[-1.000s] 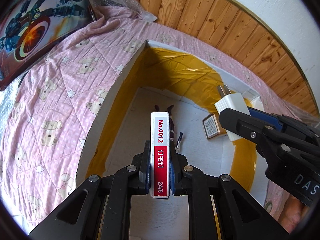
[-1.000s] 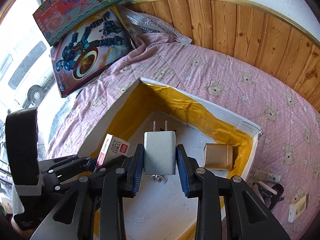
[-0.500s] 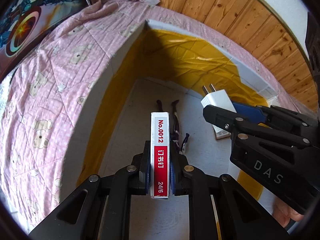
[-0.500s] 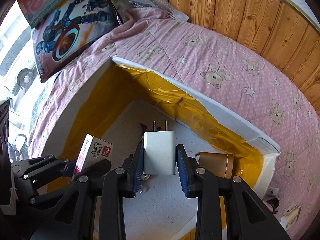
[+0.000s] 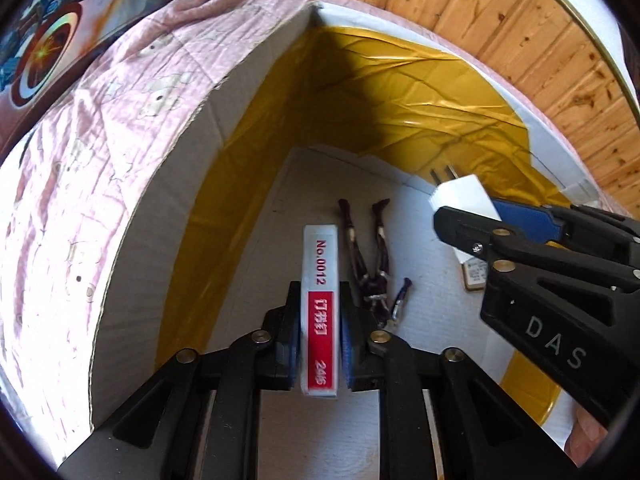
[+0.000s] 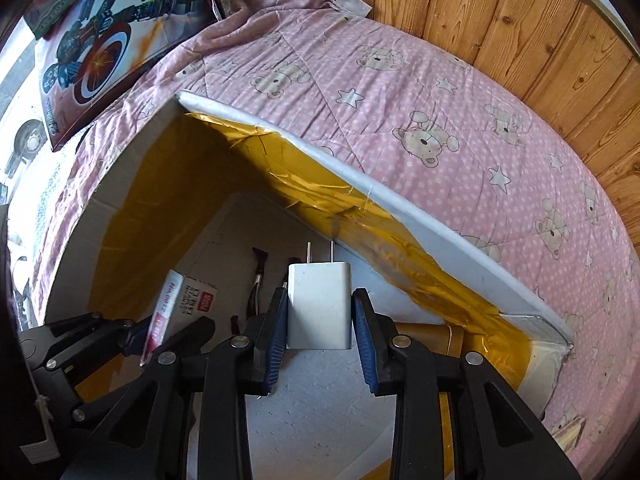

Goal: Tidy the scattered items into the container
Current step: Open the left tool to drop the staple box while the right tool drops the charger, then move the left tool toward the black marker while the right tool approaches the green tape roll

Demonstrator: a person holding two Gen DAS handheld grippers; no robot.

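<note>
My left gripper (image 5: 320, 344) points steeply down into the white container (image 5: 168, 184), whose inner walls are lined with yellow tape. Its jaws have just been opening; the staple box (image 5: 320, 312), red-and-white and marked No.0012, stands on edge between the blue pads (image 5: 294, 344), and slim gaps show on both sides, so the grip looks released. Just ahead and to the right of its fingertips, a dark beaded string (image 5: 374, 264) lies on the container floor.

My right gripper (image 6: 320, 320) hangs inside the same container, jaws part-way apart and pressed on the white charger plug (image 6: 320, 304), its 2 prongs aimed forward at the far wall. Right of that gripper, a gold box (image 6: 452, 334) sits low against the wall. Left of it, the other gripper and staple box are visible. The container rests on a pink bear-print quilt (image 6: 440, 120).
</note>
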